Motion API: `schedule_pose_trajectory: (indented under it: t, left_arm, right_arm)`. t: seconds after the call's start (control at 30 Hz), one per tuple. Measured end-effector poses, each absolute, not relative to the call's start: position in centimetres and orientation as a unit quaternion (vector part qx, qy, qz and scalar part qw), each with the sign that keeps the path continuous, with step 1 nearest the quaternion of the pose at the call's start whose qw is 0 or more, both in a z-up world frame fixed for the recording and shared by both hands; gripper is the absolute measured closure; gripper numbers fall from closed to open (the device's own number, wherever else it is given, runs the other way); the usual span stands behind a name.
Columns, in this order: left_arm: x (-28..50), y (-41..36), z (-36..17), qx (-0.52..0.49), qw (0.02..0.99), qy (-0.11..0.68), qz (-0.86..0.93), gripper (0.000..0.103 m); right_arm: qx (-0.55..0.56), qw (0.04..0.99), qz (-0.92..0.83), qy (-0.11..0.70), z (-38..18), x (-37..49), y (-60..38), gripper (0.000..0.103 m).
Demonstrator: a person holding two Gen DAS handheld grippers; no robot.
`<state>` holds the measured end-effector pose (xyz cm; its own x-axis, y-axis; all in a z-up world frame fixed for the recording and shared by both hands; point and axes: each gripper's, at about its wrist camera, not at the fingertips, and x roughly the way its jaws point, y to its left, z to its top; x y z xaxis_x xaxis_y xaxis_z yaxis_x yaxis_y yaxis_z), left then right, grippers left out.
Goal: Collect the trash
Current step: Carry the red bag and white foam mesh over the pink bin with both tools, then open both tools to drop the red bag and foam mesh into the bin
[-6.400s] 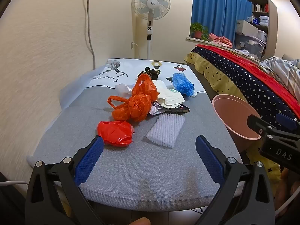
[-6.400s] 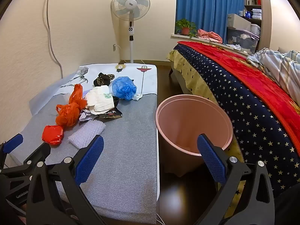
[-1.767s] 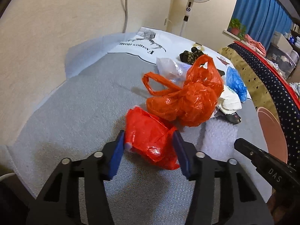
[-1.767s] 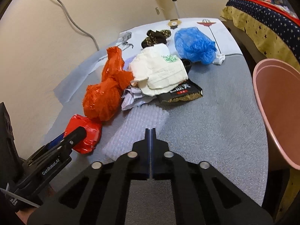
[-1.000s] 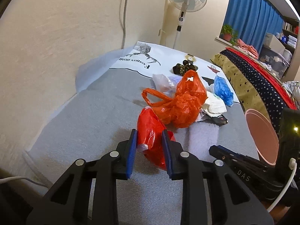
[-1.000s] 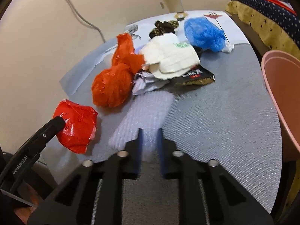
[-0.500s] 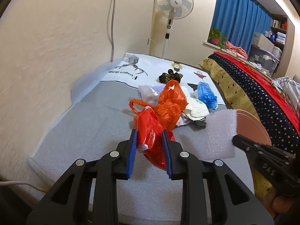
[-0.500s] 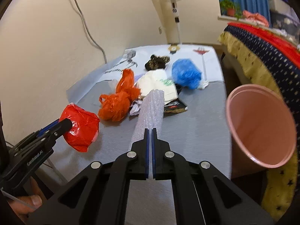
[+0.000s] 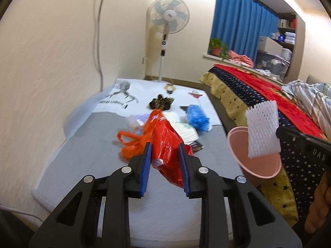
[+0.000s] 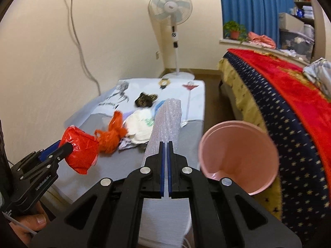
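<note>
Beside the starry bed [image 10: 293, 111], a grey-covered bench [image 9: 86, 165] carries a heap of trash: an orange plastic bag [image 9: 134, 142], a white bag [image 10: 138, 128], a blue bag [image 9: 196, 116] and a dark wrapper [image 10: 145, 100]. Between bench and bed stands the pink bin [image 10: 238, 157], mouth tilted toward the cameras. Above the bench's near end, the left hand-held gripper [image 9: 165, 165] clenches a crumpled red bag [image 9: 167, 150] between its blue pads, clear of the surface. The right hand-held gripper [image 10: 165, 165] is pinched tight on a sheet of white bubble wrap [image 10: 165, 124], which sticks up just beside the bin's rim, off the bench.
</note>
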<state>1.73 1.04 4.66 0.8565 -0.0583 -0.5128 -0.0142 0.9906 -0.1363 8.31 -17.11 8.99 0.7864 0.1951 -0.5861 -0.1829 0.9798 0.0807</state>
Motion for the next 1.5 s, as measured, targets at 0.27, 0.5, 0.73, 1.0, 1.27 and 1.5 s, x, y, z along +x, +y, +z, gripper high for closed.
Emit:
schedule_pose_trajectory:
  t: [0.27, 0.5, 0.73, 1.0, 1.27, 1.5]
  left_arm:
    - [3.5, -2.6, 6.6, -0.068, 0.960, 0.266, -0.055, 0.077]
    - [6.5, -7.5, 7.8, -0.046, 0.955, 0.276, -0.102, 0.077]
    - [10.1, -11.4, 8.1, -0.016, 0.952, 0.272, -0.139, 0.077]
    - [13.0, -15.0, 5.5, -0.003, 0.948, 0.268, -0.172, 0.077]
    - [13.4, -18.4, 2.8, 0.037, 0.942, 0.271, -0.196, 0.077]
    - [14.6, -19.1, 0.9, 0.041, 0.933, 0.300, -0.196, 0.077]
  right_arm:
    - [0.001, 0.955, 0.064, 0.290, 12.3, 8.0, -21.3, 0.101]
    - [0.012, 0.957, 0.033, 0.289, 13.3, 9.4, -26.0, 0.101]
    - [0.019, 0.958, -0.012, 0.286, 12.6, 11.6, -30.5, 0.101]
    - [0.050, 0.949, -0.044, 0.308, 8.6, 13.1, -33.1, 0.101]
    - [0.040, 0.943, -0.045, 0.328, 6.9, 14.9, -33.6, 0.100]
    - [0.035, 0.932, -0.039, 0.358, 5.6, 16.3, -33.3, 0.096]
